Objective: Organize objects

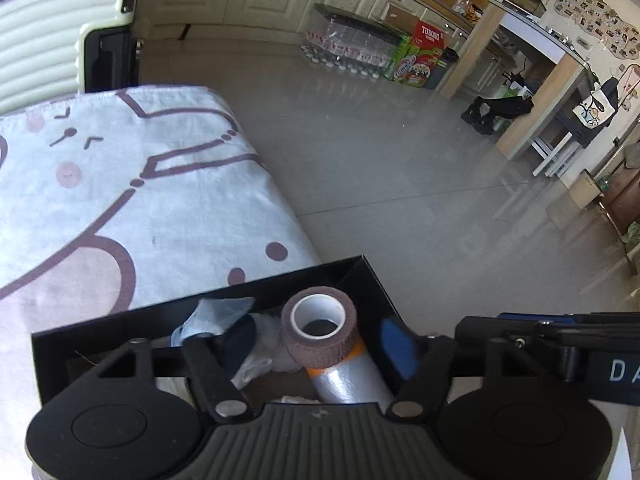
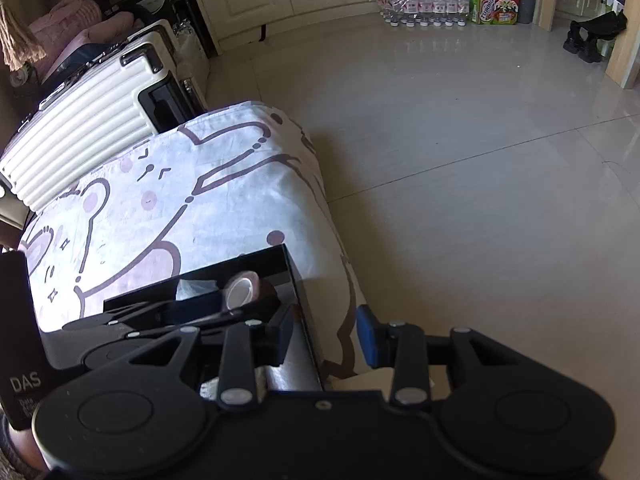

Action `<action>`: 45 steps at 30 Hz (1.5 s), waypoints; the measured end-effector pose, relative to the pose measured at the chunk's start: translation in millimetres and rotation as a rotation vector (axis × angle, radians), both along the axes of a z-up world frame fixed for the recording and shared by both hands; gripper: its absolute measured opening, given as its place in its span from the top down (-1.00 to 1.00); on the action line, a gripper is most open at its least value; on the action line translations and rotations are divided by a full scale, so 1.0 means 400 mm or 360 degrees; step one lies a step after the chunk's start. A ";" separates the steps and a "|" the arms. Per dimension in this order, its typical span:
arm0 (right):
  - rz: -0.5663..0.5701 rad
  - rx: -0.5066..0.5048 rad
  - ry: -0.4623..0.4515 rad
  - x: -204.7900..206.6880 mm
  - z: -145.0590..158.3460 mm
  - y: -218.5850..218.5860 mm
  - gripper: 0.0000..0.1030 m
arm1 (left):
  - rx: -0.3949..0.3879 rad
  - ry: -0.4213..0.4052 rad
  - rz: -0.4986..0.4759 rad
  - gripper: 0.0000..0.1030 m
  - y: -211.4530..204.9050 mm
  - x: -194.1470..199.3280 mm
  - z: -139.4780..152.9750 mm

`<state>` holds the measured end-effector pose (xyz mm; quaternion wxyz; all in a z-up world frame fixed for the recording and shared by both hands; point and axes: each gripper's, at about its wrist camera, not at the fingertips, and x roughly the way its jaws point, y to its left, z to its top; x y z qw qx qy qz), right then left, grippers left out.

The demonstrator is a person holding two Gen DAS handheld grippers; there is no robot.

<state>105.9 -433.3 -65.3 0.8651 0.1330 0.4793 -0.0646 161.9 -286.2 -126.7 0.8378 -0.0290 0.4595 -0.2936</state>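
2 tools are working over 1 black box [image 1: 224, 300] that is sitting at the right-hand edge of a cloth-covered surface [image 1: 120, 184]. Seen from the left wrist, the left tool [image 1: 320, 344] is hovering over the open box with its jaws spread wide and holding nothing; its left finger [image 1: 236, 344] is hanging inside the box and its blue-padded right finger [image 1: 396, 346] is sitting at the box's right wall. Between those 2 fingers, 1 brown tape roll [image 1: 320, 334] is standing on end, its white core facing up, resting on top of 1 silver cylinder with an orange band [image 1: 348, 380]. Left of the roll, crumpled pale blue and white material [image 1: 224, 314] is lying in the box. The tool is pointing steeply downward.

From the right wrist, the same box [image 2: 296, 280] is lying left of centre with the tape roll [image 2: 242, 290] showing inside it, and the left tool [image 2: 224, 308] is reaching in across it from the left. The right tool [image 2: 326, 336] is straddling the box's right wall, its dark left finger [image 2: 284, 338] inside and its blue right finger [image 2: 366, 334] outside over the hanging cloth [image 2: 344, 280]. Its jaws are standing narrow, and I cannot tell whether the pads are touching the wall. This tool is also angling steeply down.

Behind the surface 1 ribbed white suitcase [image 2: 92, 120] is standing.
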 end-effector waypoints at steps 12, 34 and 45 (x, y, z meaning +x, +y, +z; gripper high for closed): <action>-0.0037 0.0000 -0.0041 0.001 0.018 0.014 0.29 | -0.0046 -0.0030 0.0073 -0.40 0.065 -0.002 0.049; 0.0024 -0.0020 -0.0161 -0.079 0.103 0.104 0.29 | 0.0098 -0.0134 0.0195 -0.40 0.219 -0.101 0.205; 0.0043 -0.0072 -0.0257 -0.198 0.179 0.147 0.27 | 0.0168 -0.0211 0.0213 -0.40 0.278 -0.230 0.303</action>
